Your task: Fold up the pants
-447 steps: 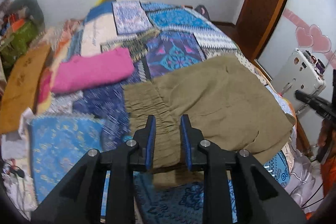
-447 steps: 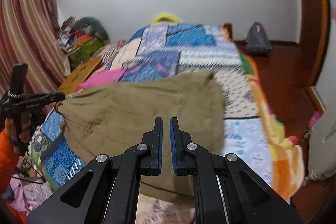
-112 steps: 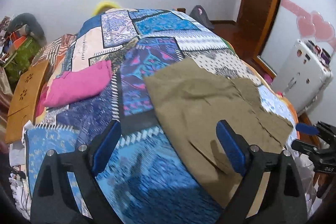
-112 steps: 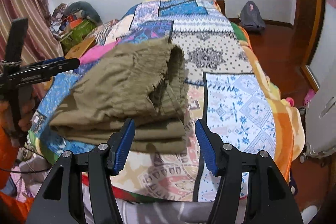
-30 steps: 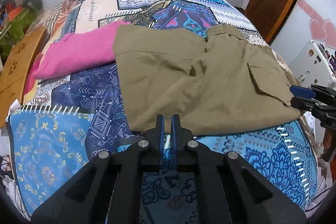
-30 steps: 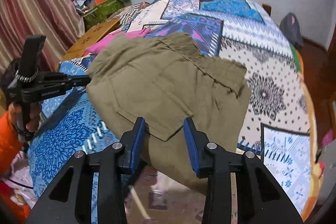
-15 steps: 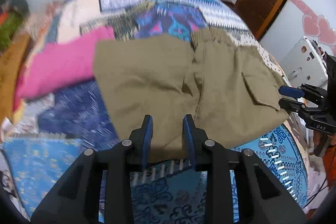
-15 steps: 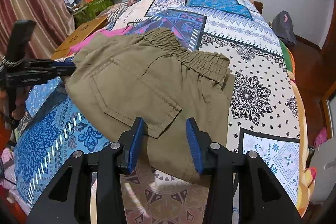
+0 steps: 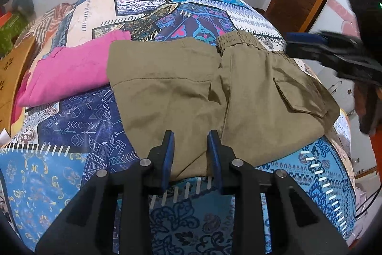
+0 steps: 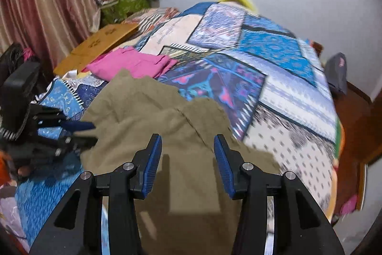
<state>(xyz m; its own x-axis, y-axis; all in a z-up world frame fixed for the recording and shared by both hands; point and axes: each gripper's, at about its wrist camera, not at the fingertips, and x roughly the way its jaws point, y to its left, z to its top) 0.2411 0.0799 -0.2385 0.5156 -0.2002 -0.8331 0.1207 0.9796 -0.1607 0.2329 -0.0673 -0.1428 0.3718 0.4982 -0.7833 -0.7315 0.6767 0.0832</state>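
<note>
A pink garment (image 9: pixel 69 73) is seen at the left of the patchwork bed (image 9: pixel 78 135), its edge just tucked under the near corner of the khaki pants (image 9: pixel 191 92), which lie folded across the middle of the bed with the elastic waistband (image 9: pixel 241 38) at the far side and a flapped pocket (image 9: pixel 298 97) to the right. At the near hem, the left gripper (image 9: pixel 189 147) is held with its jaws parted, having just been opened; the cloth edge is framed between the blue pads (image 9: pixel 168 152) but is not pinched. At the far right of that view, blurred by motion, the right gripper (image 9: pixel 334 56) is seen clear of the cloth near the waistband side.

In the right wrist view, the right gripper (image 10: pixel 187 159) is shown above the pants (image 10: pixel 152 111) with its jaws apart and just widened further, nothing held. The left gripper (image 10: pixel 78 130) appears at the left, at the cloth's edge.

With both tools released, the fold is judged to be resting loose. The pants lie close to the near edge of the bed, so a careless drag could pull a layer off the side or open the fold. A single layer, rather than the whole stack, could be caught at the next grasp, and the pink garment could be snagged along with the corner over it.
</note>
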